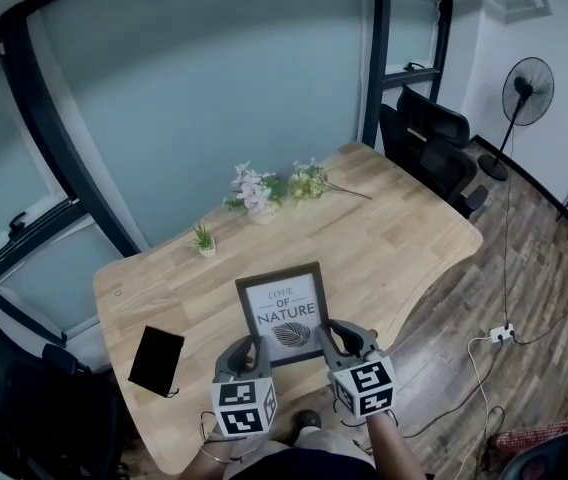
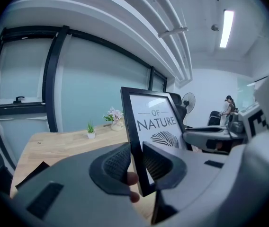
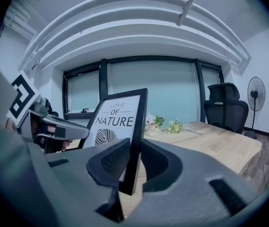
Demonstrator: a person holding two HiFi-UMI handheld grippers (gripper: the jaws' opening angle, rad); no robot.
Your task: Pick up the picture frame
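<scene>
Picture frame (image 1: 284,313) — portrait, top edge up.

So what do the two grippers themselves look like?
They match. The left gripper and right gripper have matte grey, rounded moulded bodies that end in two curved jaws. Their inner pads are darker, with a fine ribbed texture. Each carries a white cube printed with black square markers.
</scene>
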